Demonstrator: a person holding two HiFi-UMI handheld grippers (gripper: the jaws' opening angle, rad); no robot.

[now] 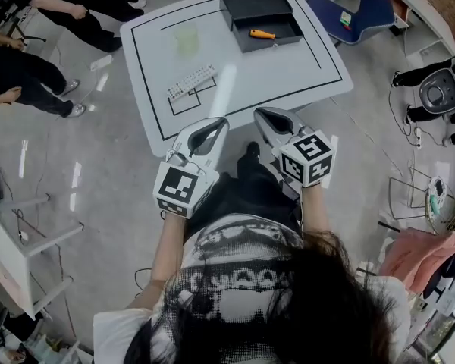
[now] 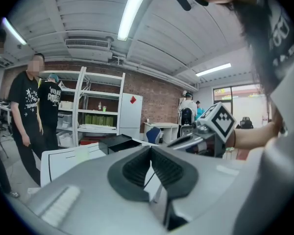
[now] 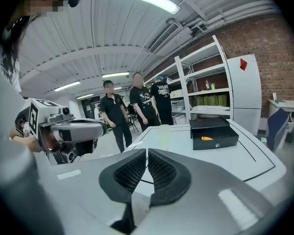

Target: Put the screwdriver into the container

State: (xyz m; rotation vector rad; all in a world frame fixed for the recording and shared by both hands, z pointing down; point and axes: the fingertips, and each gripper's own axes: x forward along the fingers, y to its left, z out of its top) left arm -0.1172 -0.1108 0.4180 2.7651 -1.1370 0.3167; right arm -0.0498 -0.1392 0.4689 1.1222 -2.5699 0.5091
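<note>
The orange-handled screwdriver (image 1: 262, 33) is lying inside the black rectangular container (image 1: 284, 27) at the far side of the white worktop (image 1: 288, 74), so the task is looking finished. The left gripper (image 1: 216, 123) and the right gripper (image 1: 262, 116) are hanging side by side off the worktop's near edge, close to the person's body. Each is showing its jaws closed tip to tip with nothing between them.

From here the risks are small, and they are mostly coming from any further reach.

- **Container shifting:** With the jaws closed, a gripper going back to the container would be pushing rather than grasping. It could shove the box towards the far edge or tip the screwdriver out over the low front wall.
- **Screwdriver rolling:** The screwdriver is sitting near the container's left side with its handle round and free. A knock to the box could set it rolling within the compartment, though the walls are probably enough to keep it in.
- **Other things in the path:** A pale translucent cup (image 1: 186, 39) is standing at the far left and a grey keypad (image 1: 191, 82) is lying nearer, left of centre. A careless sweep of the left gripper over the worktop could topple the cup or slide the keypad.
- **Bystanders:** People in dark clothes (image 1: 38, 89) are standing well apart at the far left. A wide swing that way would be the only thing bringing them into danger.
</note>
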